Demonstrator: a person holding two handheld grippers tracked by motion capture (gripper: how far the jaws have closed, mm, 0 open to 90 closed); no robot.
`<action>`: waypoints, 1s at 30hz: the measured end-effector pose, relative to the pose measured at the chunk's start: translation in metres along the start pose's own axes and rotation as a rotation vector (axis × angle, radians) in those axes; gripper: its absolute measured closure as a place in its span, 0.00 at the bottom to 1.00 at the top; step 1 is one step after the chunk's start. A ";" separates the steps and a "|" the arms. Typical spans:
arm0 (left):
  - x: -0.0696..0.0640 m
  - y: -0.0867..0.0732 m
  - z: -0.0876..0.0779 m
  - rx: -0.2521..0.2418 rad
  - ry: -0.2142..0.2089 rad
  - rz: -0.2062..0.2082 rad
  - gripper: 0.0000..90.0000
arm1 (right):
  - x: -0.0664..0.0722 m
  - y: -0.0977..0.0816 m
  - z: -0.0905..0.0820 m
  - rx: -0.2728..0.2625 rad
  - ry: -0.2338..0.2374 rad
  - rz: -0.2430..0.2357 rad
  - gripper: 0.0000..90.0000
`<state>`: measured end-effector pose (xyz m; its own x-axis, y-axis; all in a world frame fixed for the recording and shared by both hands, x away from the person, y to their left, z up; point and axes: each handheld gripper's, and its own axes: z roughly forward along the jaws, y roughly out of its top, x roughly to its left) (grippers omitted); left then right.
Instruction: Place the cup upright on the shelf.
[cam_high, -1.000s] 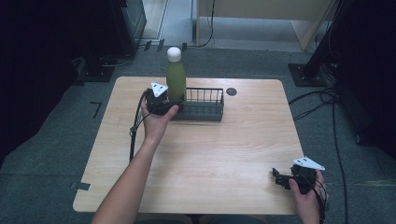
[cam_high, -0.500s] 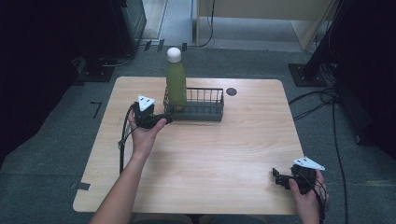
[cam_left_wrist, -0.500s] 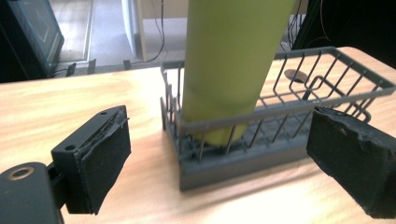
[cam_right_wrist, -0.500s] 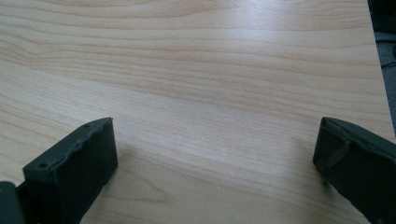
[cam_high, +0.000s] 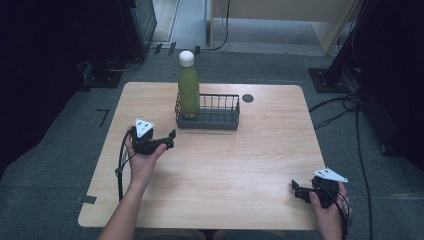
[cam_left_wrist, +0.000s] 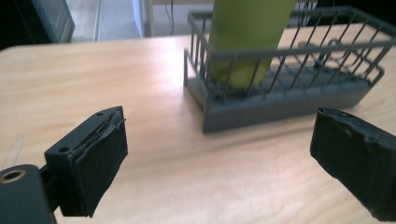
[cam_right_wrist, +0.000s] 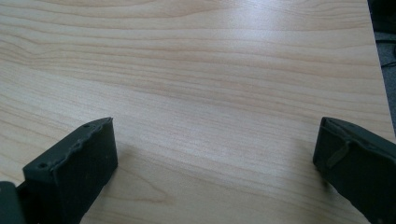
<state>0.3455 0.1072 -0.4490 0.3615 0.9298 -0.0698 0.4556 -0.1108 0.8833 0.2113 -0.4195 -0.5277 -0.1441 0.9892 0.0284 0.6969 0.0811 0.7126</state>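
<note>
A green bottle (cam_high: 188, 91) with a white cap stands upright in the left end of a dark wire basket (cam_high: 216, 119) at the back of the wooden table (cam_high: 235, 165). In the left gripper view the bottle (cam_left_wrist: 247, 42) and the basket (cam_left_wrist: 285, 100) lie ahead, past the jaws. My left gripper (cam_high: 169, 139) is open and holds nothing, a short way to the front left of the basket. My right gripper (cam_high: 296, 190) is open over bare wood at the table's front right corner, and its view (cam_right_wrist: 215, 154) has only tabletop between the jaws.
A small dark round hole (cam_high: 247, 98) sits in the tabletop behind the basket's right end. Cables trail from both grippers. Dark stands and cables crowd the floor around the table, with a pale cabinet (cam_high: 280, 20) at the back.
My left gripper has let go of the bottle and drawn back toward the front left, away from the basket. The bottle stays standing in the basket. The right gripper has not moved.
</note>
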 end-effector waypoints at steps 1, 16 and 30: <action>0.001 -0.004 -0.002 0.003 0.002 0.000 0.05 | 0.000 0.000 0.000 0.000 0.000 -0.001 0.00; 0.020 -0.056 -0.025 0.107 0.059 -0.017 0.05 | 0.000 0.000 0.000 -0.001 0.000 -0.002 0.00; 0.038 -0.094 -0.047 0.271 0.168 0.025 0.05 | 0.000 0.000 0.000 0.000 -0.001 -0.001 0.00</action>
<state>0.2781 0.1698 -0.5128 0.2463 0.9680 0.0480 0.6562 -0.2030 0.7267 0.2113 -0.4194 -0.5277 -0.1441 0.9892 0.0274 0.6965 0.0817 0.7129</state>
